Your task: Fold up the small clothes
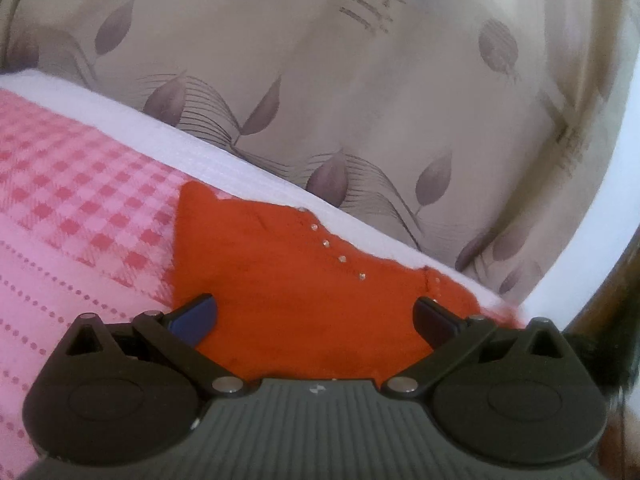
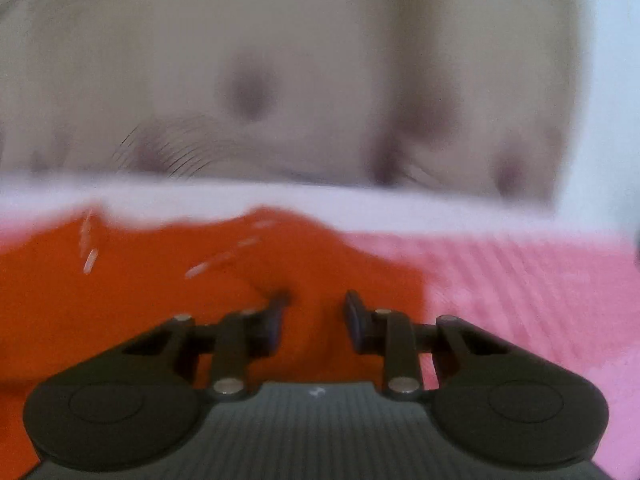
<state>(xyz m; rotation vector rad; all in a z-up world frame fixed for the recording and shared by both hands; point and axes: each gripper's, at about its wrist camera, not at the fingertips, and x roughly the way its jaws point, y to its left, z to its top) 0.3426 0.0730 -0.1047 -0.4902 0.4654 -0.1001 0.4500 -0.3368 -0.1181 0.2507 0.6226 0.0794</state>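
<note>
left gripper (image 1: 316, 316) spread wide over orange garment (image 1: 288, 280), nothing gripped. right gripper (image 2: 314, 316) parted too, narrower gap, over same garment (image 2: 160, 300); view motion-blurred. garment flat on pink checked sheet (image 1: 80, 184), small studs (image 1: 342, 258) in a row near far edge. beyond: white mattress edge (image 1: 224, 156), leaf-print fabric (image 1: 360, 100).
</note>
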